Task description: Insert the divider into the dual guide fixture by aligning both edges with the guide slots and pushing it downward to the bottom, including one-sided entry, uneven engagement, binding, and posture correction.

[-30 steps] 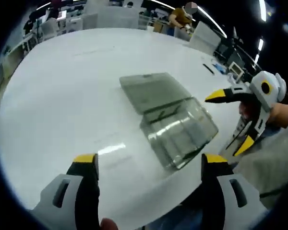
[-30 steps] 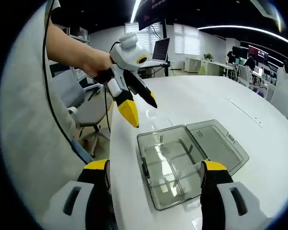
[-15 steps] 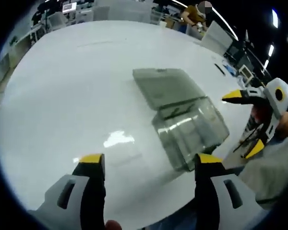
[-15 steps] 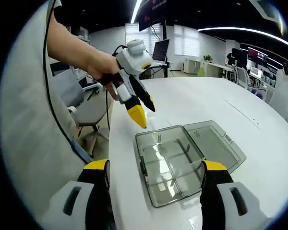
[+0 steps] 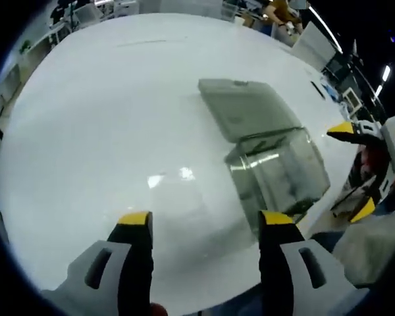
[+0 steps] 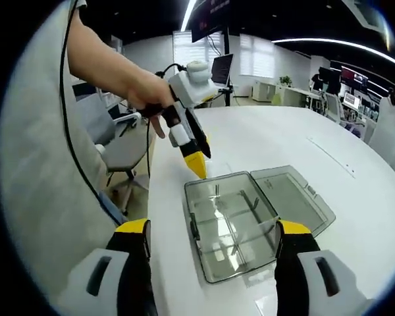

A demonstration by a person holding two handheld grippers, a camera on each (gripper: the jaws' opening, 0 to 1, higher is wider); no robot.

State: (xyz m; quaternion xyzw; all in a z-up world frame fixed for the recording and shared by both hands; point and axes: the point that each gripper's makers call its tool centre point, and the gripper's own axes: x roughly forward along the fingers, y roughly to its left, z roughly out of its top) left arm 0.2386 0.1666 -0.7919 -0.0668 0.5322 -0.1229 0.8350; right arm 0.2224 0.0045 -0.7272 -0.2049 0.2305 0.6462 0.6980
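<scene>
Hand-held grippers left and right both released, clear lidded box on white table.

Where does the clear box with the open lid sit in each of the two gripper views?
Left gripper view: the clear box sits right of centre on the white table, lid folded back above it, the right gripper just beyond it at the right edge.
Right gripper view: the box sits low at centre, between this gripper's own jaws, lid lying to its right.
Shared landmark: the open lid, hinged flat to the box.
</scene>
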